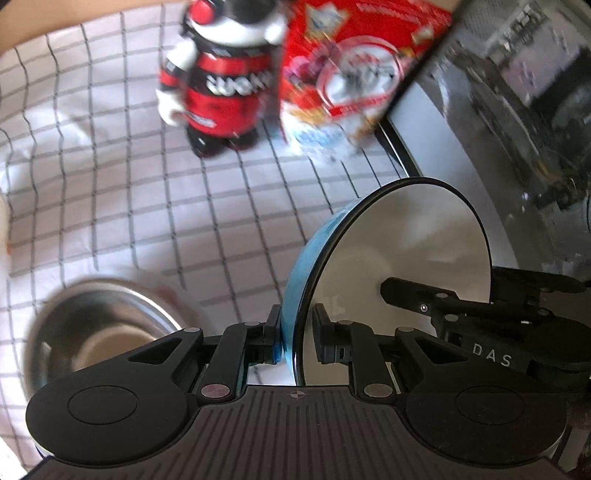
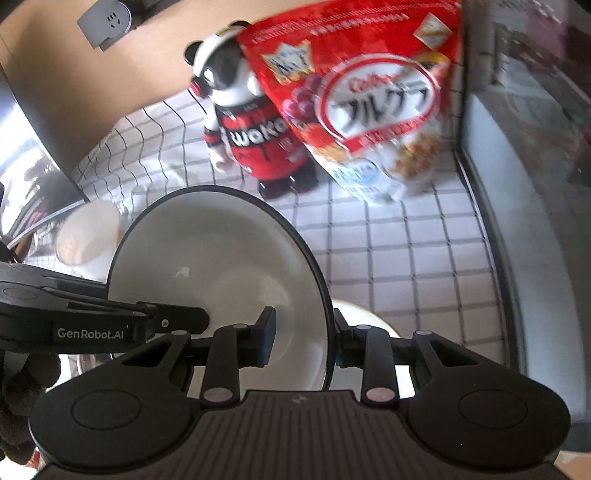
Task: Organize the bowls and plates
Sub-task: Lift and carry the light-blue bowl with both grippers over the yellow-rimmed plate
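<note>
While tilted, bowl (image 1: 406, 251) sits between both hand-held grippers.

Plate (image 1: 406, 258) on edge, raised over checked cloth (image 1: 110, 184), between fingers of left gripper (image 1: 295, 332) and of right gripper (image 2: 303, 339), one at each side of rim. Metal bowl (image 1: 99, 332) on cloth, left of plate and below it. Panda figure (image 1: 221, 85) standing at far end of cloth, cereal bag (image 1: 351, 74) touching its right side. Cup (image 2: 88, 236) lying left of plate. Second dish (image 2: 365, 317) on cloth, behind plate's right edge. Wall socket (image 2: 107, 20) far left, above cloth.
</note>
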{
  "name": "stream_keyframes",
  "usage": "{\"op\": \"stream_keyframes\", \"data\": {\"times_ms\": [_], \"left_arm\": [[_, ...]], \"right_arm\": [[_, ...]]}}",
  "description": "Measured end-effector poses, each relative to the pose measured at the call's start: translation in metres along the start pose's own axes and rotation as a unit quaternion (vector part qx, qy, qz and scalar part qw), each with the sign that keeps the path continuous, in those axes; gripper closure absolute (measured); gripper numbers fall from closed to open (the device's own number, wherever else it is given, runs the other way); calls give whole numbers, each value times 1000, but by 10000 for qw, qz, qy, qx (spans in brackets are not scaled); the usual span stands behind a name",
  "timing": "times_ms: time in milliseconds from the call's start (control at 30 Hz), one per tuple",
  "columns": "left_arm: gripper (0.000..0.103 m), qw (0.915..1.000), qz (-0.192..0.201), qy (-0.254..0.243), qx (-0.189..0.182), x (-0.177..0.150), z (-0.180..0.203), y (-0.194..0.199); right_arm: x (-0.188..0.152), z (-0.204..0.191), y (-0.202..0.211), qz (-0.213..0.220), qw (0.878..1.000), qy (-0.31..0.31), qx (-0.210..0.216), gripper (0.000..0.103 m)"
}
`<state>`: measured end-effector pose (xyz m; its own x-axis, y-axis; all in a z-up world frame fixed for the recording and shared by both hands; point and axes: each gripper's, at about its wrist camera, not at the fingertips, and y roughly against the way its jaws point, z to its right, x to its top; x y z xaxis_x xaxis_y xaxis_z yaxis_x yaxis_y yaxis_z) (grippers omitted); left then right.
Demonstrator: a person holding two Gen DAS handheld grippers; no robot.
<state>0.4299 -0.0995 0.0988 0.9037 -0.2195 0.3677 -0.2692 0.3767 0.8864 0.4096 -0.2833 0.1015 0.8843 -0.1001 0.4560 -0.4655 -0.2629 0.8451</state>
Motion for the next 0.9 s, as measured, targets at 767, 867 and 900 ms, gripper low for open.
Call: {"op": "stream_keyframes", "data": {"times_ms": [767, 867, 900], "left_arm": [[84, 9986, -474, 161, 141, -30, 35, -44], [84, 9981, -577, 171, 164, -29, 32, -49], [84, 9977, -630, 184, 175, -29, 31, -51]], "right_arm": [[-35, 42, -7, -291, 9996, 26, -27, 63], [-35, 40, -10, -326, 9995, 57, -22, 63], [-35, 39, -12, -356, 9994, 54, -14, 63]]}}
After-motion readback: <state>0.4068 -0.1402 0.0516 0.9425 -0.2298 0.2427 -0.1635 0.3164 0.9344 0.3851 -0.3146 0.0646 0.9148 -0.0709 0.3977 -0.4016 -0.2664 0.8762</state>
